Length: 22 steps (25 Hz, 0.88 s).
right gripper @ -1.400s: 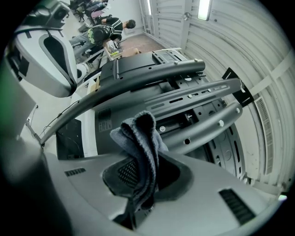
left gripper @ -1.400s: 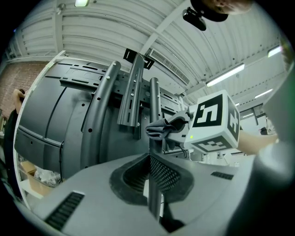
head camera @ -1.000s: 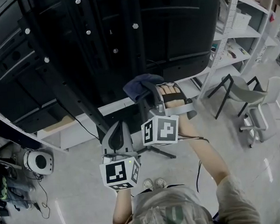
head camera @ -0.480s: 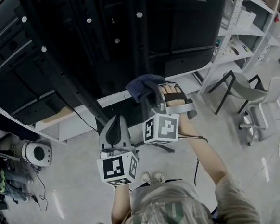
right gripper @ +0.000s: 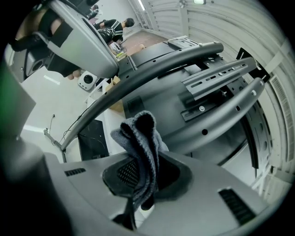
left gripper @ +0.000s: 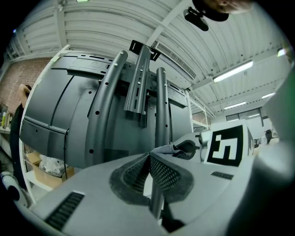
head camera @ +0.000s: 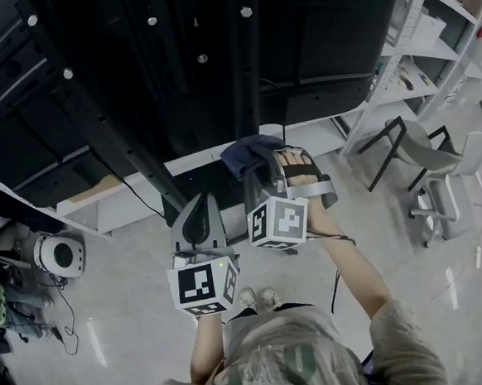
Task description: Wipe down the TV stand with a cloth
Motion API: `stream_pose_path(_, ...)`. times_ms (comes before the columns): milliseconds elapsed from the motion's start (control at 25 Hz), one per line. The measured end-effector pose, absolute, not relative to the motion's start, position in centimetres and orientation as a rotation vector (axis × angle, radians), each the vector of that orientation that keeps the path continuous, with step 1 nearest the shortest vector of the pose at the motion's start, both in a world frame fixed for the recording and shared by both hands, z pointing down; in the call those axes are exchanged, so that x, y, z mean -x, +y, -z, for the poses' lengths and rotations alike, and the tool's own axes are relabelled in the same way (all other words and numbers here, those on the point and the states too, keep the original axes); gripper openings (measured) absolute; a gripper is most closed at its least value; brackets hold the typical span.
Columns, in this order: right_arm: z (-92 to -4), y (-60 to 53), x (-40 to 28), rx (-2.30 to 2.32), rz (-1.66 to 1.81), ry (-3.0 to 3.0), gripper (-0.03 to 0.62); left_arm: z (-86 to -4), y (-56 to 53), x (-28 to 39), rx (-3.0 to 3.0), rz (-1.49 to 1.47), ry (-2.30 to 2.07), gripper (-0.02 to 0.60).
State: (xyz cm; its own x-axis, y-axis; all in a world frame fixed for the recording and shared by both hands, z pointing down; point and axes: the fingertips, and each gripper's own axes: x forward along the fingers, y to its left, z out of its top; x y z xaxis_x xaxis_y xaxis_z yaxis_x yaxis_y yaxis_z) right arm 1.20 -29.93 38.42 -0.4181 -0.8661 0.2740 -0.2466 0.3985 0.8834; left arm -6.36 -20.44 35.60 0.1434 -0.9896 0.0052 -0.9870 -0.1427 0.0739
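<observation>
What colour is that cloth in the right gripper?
The cloth is greyish blue; the right gripper view shows it best.

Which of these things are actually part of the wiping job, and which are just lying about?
In the job: dark blue-grey cloth in the right gripper; black tubular metal TV stand.
Lying about: grey chair; white metal shelving; round white floor device.

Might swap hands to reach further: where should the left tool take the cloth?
Probably the bunched end of the cloth that sticks out past the shut jaws of the right tool, coming in from the left. That end stands free; the rest is pinched. The left tool is shut, so open it first.
</observation>
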Motion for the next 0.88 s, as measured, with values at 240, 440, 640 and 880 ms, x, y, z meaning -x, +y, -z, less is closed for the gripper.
stream_pose_path(240,-39.9,-30.0,-1.2,-0.952,0.990,-1.901,0.057,-36.6,-20.9,6.6,-2.309,0.048,-2.003,0.015)
stream_pose_path(440,-42.0,-29.8,-1.3,-0.928,0.956,-1.901,0.055,-37.5,-20.8,6.5,-2.309,0.047,-2.000,0.015)
stream_pose_path(640,-46.1,-29.8,-1.6,-0.903,0.935,-1.909,0.057,-40.2,-21.1,7.2,-2.272,0.050,-2.021,0.015)
stream_pose_path(880,-50.8,-29.9,-1.3,-0.886,0.912,-1.918,0.057,-43.6,-21.4,7.5,-2.258,0.040,-2.028,0.015)
